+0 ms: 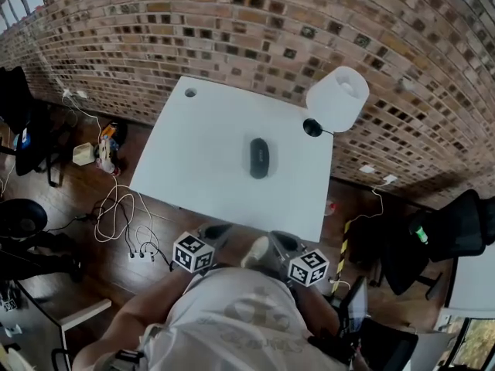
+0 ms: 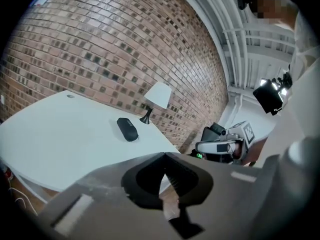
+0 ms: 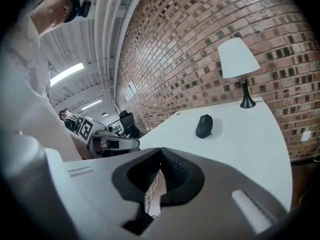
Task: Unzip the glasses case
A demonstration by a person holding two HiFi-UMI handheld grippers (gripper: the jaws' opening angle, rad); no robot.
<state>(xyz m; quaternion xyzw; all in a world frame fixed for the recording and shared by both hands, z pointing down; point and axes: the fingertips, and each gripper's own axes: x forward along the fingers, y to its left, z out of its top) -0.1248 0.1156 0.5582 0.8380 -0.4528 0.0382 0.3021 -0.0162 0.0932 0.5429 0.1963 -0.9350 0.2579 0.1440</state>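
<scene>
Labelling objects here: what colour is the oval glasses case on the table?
The oval glasses case is black, clearest in the right gripper view.

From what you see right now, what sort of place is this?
Probably a loft-style office or lab: bare brick wall, white table with a lamp, black office chair and loose cables.

Black glasses case (image 1: 259, 158) on white table (image 1: 201, 161), white lamp (image 1: 337, 99), red-brown brick wall (image 1: 255, 22)

Jaws of right gripper (image 3: 159, 158) together, nothing between. Black glasses case (image 3: 204, 126) lying on white table (image 3: 250, 149), well ahead. White lamp (image 3: 239, 64) behind case, beside brick wall (image 3: 200, 39).
</scene>
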